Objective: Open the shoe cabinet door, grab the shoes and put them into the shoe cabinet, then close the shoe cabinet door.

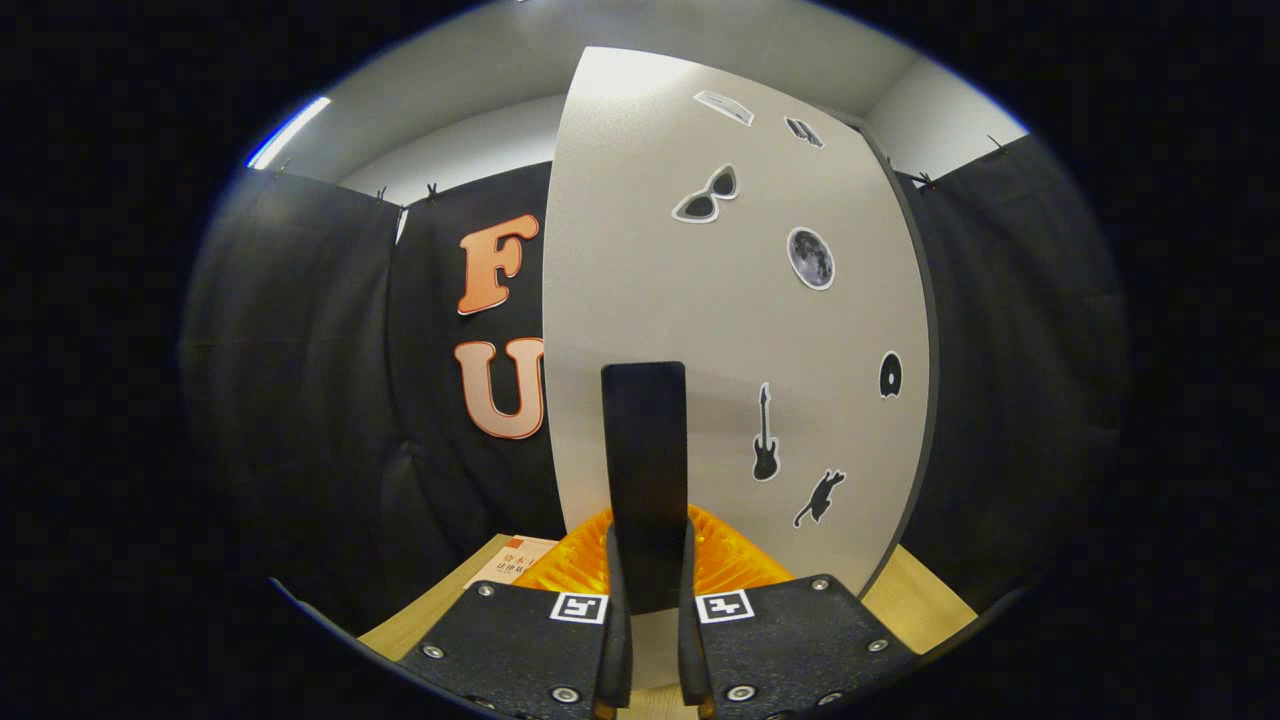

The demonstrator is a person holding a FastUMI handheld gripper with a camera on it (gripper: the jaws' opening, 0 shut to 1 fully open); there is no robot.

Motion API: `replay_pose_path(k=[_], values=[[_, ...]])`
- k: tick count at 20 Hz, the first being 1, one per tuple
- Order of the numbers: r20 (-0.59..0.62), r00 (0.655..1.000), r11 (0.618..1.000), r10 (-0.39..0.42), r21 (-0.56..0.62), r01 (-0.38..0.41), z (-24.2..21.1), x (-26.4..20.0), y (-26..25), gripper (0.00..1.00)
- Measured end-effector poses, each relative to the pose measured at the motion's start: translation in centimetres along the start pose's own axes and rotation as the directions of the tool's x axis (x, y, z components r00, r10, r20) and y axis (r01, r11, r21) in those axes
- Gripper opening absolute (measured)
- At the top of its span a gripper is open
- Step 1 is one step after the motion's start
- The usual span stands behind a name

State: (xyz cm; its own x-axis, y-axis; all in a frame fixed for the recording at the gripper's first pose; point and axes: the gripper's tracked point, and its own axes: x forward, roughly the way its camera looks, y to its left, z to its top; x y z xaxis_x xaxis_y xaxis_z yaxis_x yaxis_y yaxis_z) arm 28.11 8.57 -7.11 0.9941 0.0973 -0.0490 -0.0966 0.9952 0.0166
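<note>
One view logged, the gripper view, all lines below read from it.

Gripper (647, 600): I see the two fingers nearly together, a narrow gap only, closed onto the dark upright handle.
Handle (645, 470): dark flat bar, standing upright off the door face, its lower end sitting between the fingers; both fingers (612, 620) look pressed to its sides.
Shoe cabinet door (700, 320): pale grey panel straight ahead of the fingers, very close, dark edge band running down its far side. I cannot tell whether it is fully shut or swung part open.
Stickers on door: sunglasses (706, 196) high up, a moon disc (811, 258) below and beside them, a guitar (765, 435) just beside the handle, a cat shape (819, 498) lower down, a small dark round one (890, 375) near the edge band, two more (724, 106) near the top, too small for me to read.
Orange ribbed object (735, 560): low, just behind the handle's base, spreading to both sides of it; I cannot tell what it is.
Wooden surface (925, 595): light wood, showing on either side below the door.
Booklet (515, 562): pale, lying on the wood beside the orange object.
Booth wall (300, 380): black cloth beyond the door on both sides.
Ceiling light (290, 130): bright strip, high above the cloth.
Shoes: none noted by me at this moment.
</note>
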Motion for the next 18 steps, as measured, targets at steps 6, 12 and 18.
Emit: replay_pose_path(k=[6,12,18], values=[[0.005,0.991,0.991,0.135,-0.005,-0.135,-0.3,-2.3,-1.7,0.18],[0.023,0.970,0.970,0.243,0.024,-0.244,-0.3,-4.4,-3.9,0.18],[0.013,0.966,0.966,0.257,0.029,-0.257,-0.5,-6.0,-5.3,0.18]])
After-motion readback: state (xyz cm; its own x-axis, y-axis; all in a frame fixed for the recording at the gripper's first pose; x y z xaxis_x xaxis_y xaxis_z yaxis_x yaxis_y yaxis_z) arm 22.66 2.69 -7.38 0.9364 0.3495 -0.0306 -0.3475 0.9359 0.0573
